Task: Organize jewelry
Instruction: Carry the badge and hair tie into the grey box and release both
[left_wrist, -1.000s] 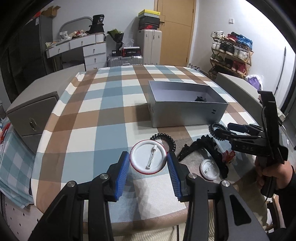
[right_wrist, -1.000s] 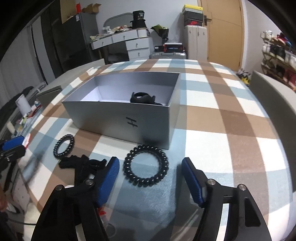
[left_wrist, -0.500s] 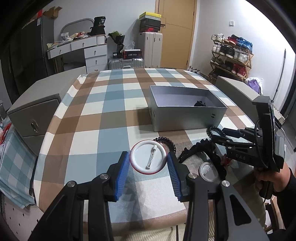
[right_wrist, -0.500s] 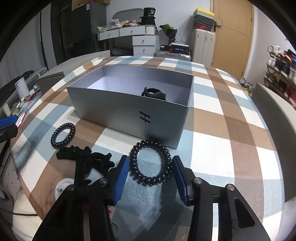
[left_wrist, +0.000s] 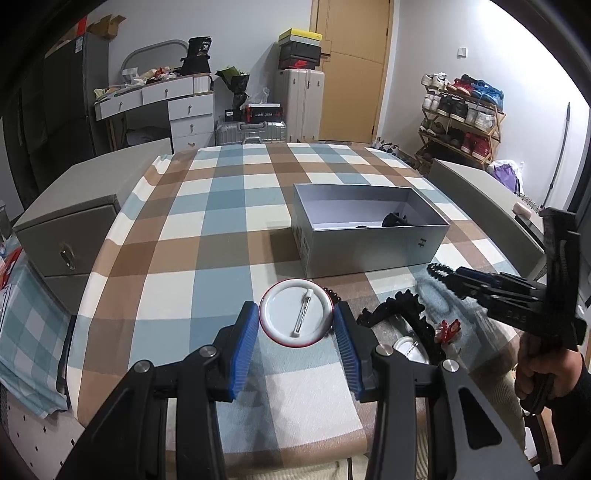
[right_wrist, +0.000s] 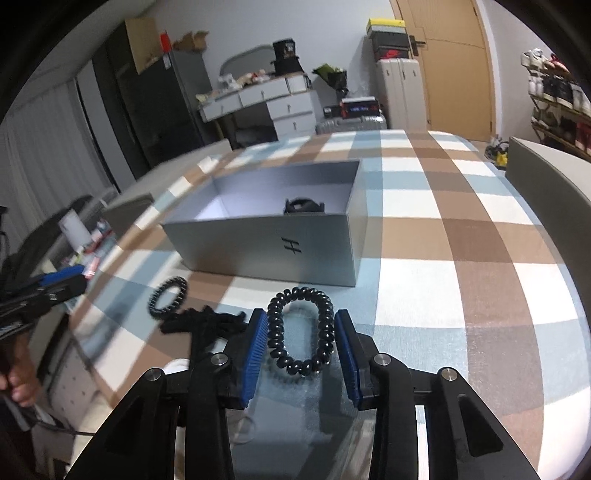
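Observation:
My right gripper (right_wrist: 300, 345) is shut on a black spiral hair tie (right_wrist: 301, 330) and holds it above the checked cloth, squeezed into an oval; the tie also shows in the left wrist view (left_wrist: 441, 277). The open grey box (right_wrist: 266, 236) stands just beyond, with a black hair claw (right_wrist: 303, 205) inside. My left gripper (left_wrist: 295, 341) is open, its pads on either side of a white round pin badge (left_wrist: 296, 317) lying back-up on the table. A black claw clip (left_wrist: 400, 314), a smaller badge (left_wrist: 410, 349) and a red trinket (left_wrist: 447, 328) lie to the right.
A second black spiral tie (right_wrist: 168, 295) lies left of the claw clip (right_wrist: 207, 321). The grey box (left_wrist: 369, 232) sits mid-table on the checked cloth (left_wrist: 207, 236). Grey cabinets flank the table on the left (left_wrist: 66, 229) and the right (left_wrist: 476, 188).
My right gripper closed on the black spiral tie and lifted it off the table. My left gripper stayed around the white badge.

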